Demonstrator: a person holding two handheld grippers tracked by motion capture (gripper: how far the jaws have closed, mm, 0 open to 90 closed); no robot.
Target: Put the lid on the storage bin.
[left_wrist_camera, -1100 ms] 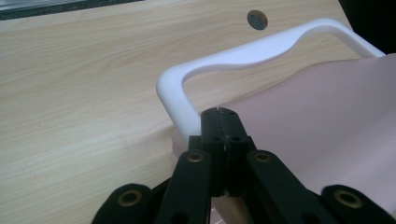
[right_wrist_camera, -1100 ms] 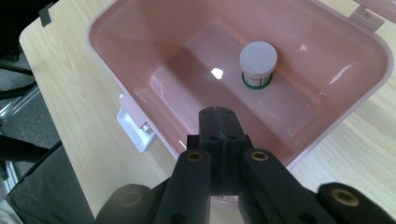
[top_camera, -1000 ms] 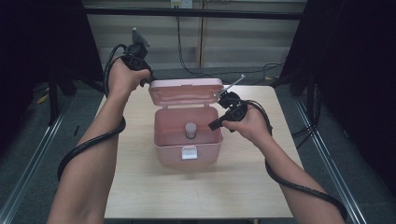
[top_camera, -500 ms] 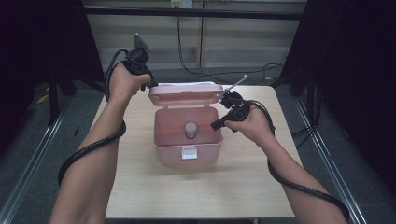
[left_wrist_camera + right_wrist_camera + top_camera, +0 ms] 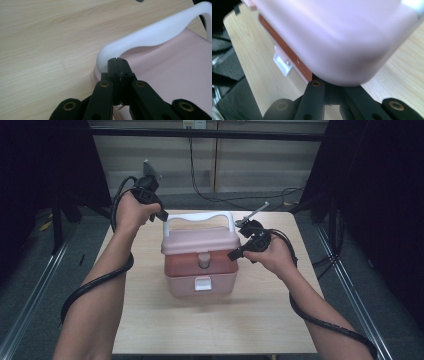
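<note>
So there's a pink box (image 5: 201, 270) sitting about mid-table (image 5: 150, 330), latch side facing the person, and its lid (image 5: 200, 240) is partway down, tilted over the opening with a gap at the front. Through that gap you can see a small grey cylinder thing (image 5: 202, 260) standing inside. White clasp (image 5: 202, 283) on the front wall hangs loose under the lid edge.

Left gripper (image 5: 161, 216) is up at the back left corner of the lid, right where the white handle (image 5: 198, 218) bends down into it. In the left gripper view the jaws are pressed tight together with nothing between them, and the tips (image 5: 117, 62) sit right against the curve of the handle (image 5: 155, 33), with the pink lid (image 5: 175, 75) spreading off to the right. Looks like touching, not gripping.

Right gripper (image 5: 234, 255) is at the right end of the box, tips tucked just under the lid's corner. In the right gripper view the lid (image 5: 337, 37) looms right over the jaws and hides the tips, so I honestly can't see them meet there, but from the linkage they look closed, and nothing seems clamped. The orange-ish rim of the box (image 5: 284, 48) and the clasp (image 5: 283, 63) show below the lid.
</note>
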